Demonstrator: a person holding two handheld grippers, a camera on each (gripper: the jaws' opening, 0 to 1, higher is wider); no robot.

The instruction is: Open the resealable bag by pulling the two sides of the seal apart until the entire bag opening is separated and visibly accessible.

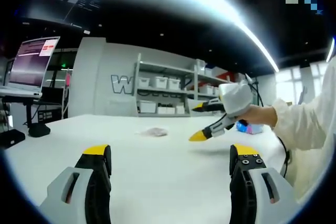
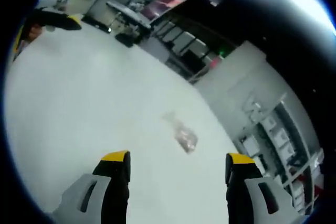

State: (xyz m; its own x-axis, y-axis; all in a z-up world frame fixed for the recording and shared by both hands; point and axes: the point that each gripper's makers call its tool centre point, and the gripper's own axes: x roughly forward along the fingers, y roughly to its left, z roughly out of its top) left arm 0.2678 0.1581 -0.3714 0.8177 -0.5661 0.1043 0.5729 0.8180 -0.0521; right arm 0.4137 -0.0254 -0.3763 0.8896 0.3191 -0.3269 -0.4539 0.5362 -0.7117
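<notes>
Left gripper [image 1: 170,156], grey jaws with yellow tips — spread wide, nothing between them, hovering over the white tabletop [image 1: 157,182]; beyond it the small clear resealable bag with pinkish contents [image 1: 153,131] lies flat on the table, well apart from both grippers; right gripper [image 1: 212,121] enters the left gripper view from the right, held by a hand [image 1: 257,115] in a white sleeve [image 1: 310,114], jaws parted, above the table and to the side of the bag; right gripper view — own jaws also wide apart, empty, bag just ahead between them; far back: grey shelving with white bins [image 1: 168,95], a lit monitor [image 1: 34,59].
</notes>
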